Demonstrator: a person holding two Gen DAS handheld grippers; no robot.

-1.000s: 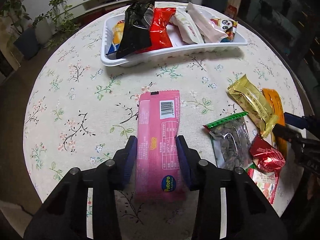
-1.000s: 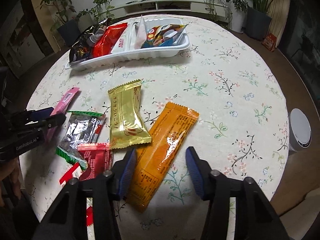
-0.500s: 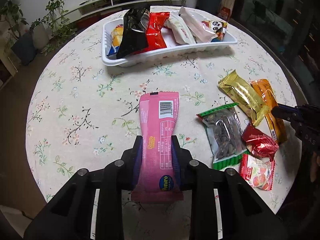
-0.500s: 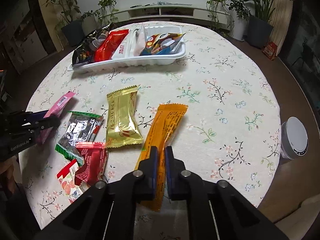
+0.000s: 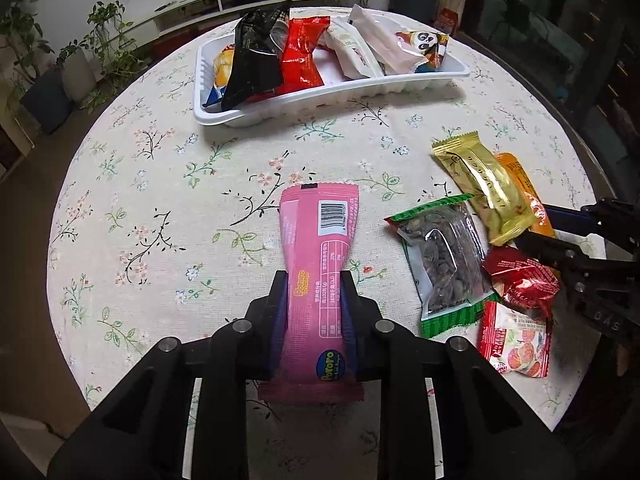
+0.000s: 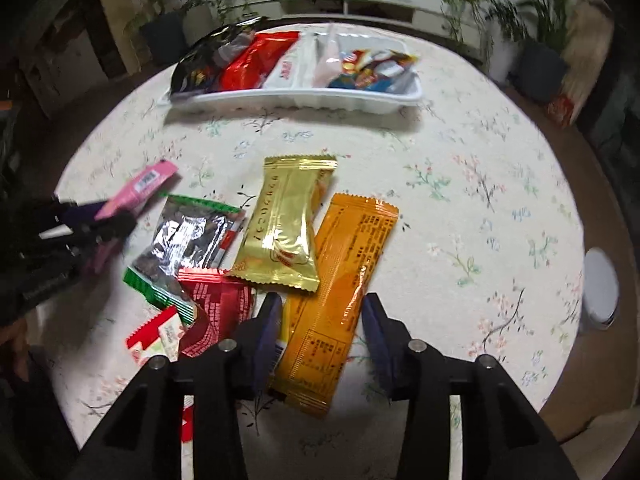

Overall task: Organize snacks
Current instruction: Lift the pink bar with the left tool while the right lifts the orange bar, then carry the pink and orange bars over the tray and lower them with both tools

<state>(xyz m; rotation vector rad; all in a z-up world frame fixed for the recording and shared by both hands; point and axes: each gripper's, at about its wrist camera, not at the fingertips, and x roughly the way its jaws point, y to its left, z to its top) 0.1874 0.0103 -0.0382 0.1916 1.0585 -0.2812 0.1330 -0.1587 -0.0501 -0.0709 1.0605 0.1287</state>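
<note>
A pink snack bar lies lengthwise on the floral tablecloth, and my left gripper is shut on its near half, with both pads pressing its sides. An orange snack pack lies between the jaws of my right gripper. Those jaws are opening and the pads stand clear of the wrapper. A white tray holding several packs sits at the far side of the table. In the right wrist view the left gripper and the pink bar show at the left, blurred.
A gold pack partly overlaps the orange one. A clear seed bag with green ends, a crumpled red pack and a red-and-white pack lie beside them. The round table's edge is close below both grippers. A white round object sits beyond the right edge.
My left jaws closed onto the pink bar and stay there. My right jaws pinched the orange pack half a second ago and have since spread apart, with the gripper rolled slightly.
</note>
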